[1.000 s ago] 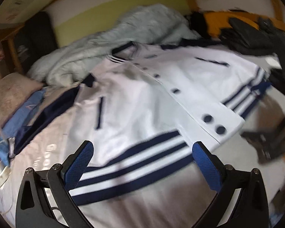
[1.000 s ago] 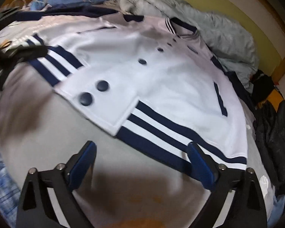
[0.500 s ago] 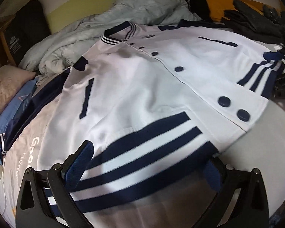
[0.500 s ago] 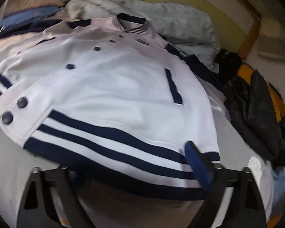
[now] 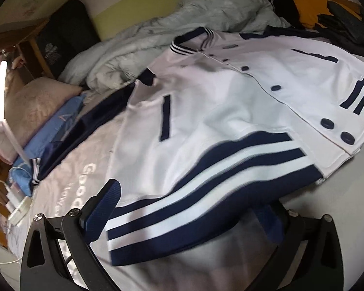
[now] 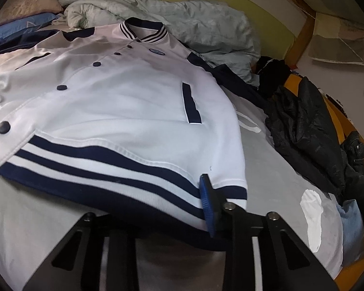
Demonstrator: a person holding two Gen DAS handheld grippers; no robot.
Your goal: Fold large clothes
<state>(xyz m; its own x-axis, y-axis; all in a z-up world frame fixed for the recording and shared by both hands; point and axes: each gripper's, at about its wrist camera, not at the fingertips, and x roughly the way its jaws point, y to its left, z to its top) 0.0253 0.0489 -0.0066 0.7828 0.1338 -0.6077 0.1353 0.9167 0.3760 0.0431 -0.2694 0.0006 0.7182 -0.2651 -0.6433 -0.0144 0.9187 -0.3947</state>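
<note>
Grey bedsheet (image 5: pixel 89 155) lies beneath both my claws; my right claw (image 6: pixel 172 220) at lower centre is closing with the jacket's striped hem (image 6: pixel 104 169) between its jaws; my left claw (image 5: pixel 186 208) stands spread astride that hem; the white jacket (image 5: pixel 218 101) lies buttoned across mid-frame; a rumpled quilt (image 5: pixel 182 31) sits beyond, upper centre.
</note>
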